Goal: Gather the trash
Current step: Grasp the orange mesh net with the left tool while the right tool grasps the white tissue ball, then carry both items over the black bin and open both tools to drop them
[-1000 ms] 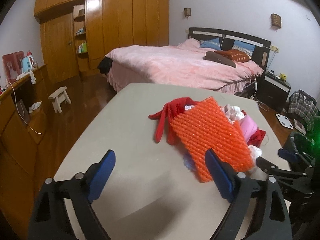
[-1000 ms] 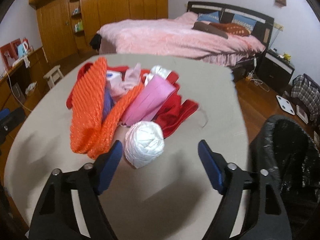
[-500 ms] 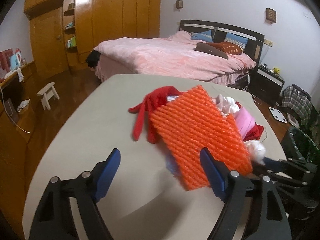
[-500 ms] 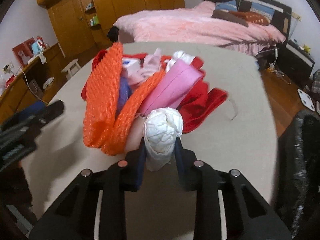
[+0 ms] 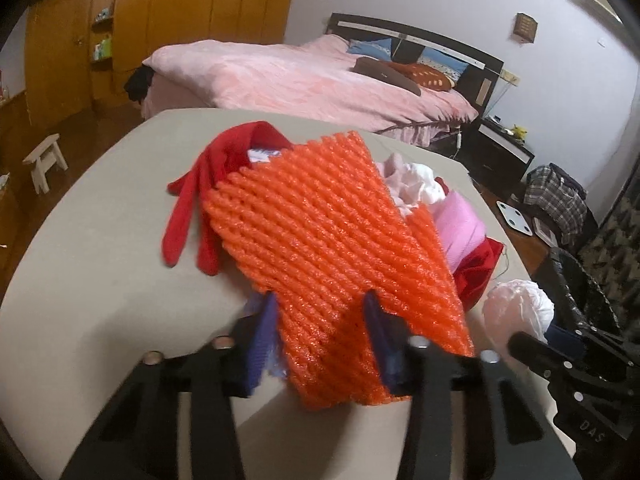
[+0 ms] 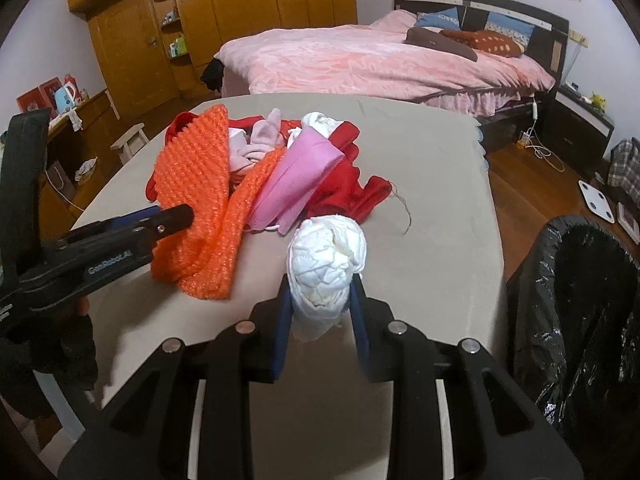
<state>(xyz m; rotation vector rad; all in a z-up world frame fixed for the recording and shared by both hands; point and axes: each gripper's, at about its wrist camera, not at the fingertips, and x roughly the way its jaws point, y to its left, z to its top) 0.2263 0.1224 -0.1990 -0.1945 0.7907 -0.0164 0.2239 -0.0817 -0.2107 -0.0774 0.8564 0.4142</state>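
- The right tool (image 6: 320, 308) was clamped on the white crumpled wad (image 6: 326, 258), held just above the bench (image 6: 432, 200).
- The left tool (image 5: 320, 332) had closed on the near edge of the orange foam net (image 5: 320, 236), which lay on the pile.
- Step in hand, by my reading: lifting trash clear.
- Next, each piece needs carrying rightward to the black-lined bin (image 6: 576, 304) beside the bench.
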